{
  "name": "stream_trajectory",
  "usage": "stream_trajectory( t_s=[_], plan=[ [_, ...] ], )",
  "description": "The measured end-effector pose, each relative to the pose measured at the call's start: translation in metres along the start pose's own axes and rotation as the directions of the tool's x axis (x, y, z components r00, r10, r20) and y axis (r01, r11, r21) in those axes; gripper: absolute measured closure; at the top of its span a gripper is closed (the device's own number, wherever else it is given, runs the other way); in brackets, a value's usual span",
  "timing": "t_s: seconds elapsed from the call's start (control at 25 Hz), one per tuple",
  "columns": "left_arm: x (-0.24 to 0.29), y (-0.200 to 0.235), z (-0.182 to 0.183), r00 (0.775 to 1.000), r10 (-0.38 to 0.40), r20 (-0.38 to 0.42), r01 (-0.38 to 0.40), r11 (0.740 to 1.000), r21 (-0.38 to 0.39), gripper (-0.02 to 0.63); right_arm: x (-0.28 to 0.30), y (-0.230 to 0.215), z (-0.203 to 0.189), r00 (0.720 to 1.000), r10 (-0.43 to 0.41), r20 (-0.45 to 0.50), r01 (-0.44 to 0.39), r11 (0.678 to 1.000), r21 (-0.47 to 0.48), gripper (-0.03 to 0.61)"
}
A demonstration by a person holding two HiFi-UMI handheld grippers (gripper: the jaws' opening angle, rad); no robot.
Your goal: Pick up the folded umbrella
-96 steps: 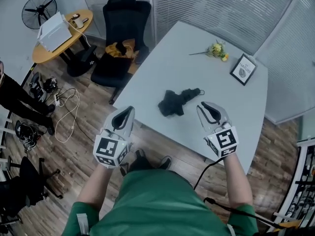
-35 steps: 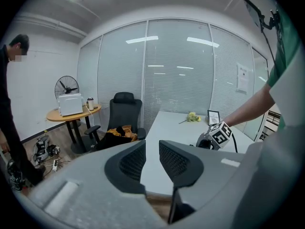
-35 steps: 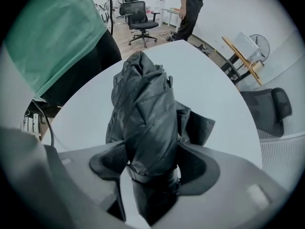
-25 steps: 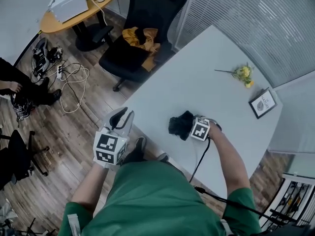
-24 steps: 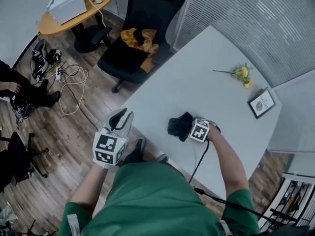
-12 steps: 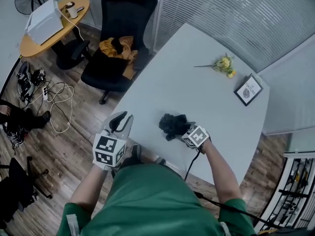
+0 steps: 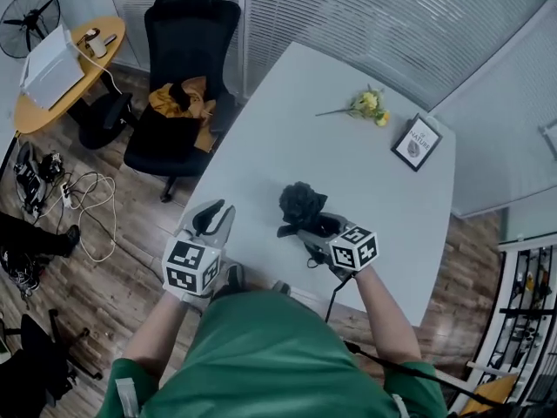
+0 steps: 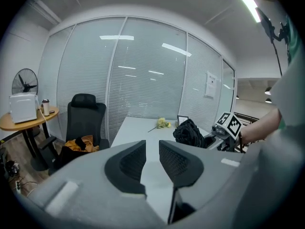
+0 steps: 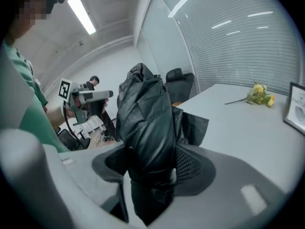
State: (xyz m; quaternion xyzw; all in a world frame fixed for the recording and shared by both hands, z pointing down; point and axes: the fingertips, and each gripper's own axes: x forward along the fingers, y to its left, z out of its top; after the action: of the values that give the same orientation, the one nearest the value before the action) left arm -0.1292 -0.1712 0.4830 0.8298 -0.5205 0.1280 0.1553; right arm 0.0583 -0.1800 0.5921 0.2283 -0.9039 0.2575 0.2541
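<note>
One gripper, the right gripper, is clamped on the umbrella, holding it upright over the table's near edge. Off left, the left gripper is empty, jaws slightly apart.

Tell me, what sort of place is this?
Most likely an office meeting room: a large white table, a black office chair beside it, and glass partition walls covered by blinds.
</note>
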Motion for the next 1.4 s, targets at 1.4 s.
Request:
stream_trajectory(
  t_s=[1.4],
  plan=[
    [0.017,-0.026,0.022,0.994,-0.101,0.046,0.104,0.991,-0.08,0.52,-0.163,0.04,0.155,0.662,-0.053,0.748,-0.231,0.934,0.27,0.313]
  ],
)
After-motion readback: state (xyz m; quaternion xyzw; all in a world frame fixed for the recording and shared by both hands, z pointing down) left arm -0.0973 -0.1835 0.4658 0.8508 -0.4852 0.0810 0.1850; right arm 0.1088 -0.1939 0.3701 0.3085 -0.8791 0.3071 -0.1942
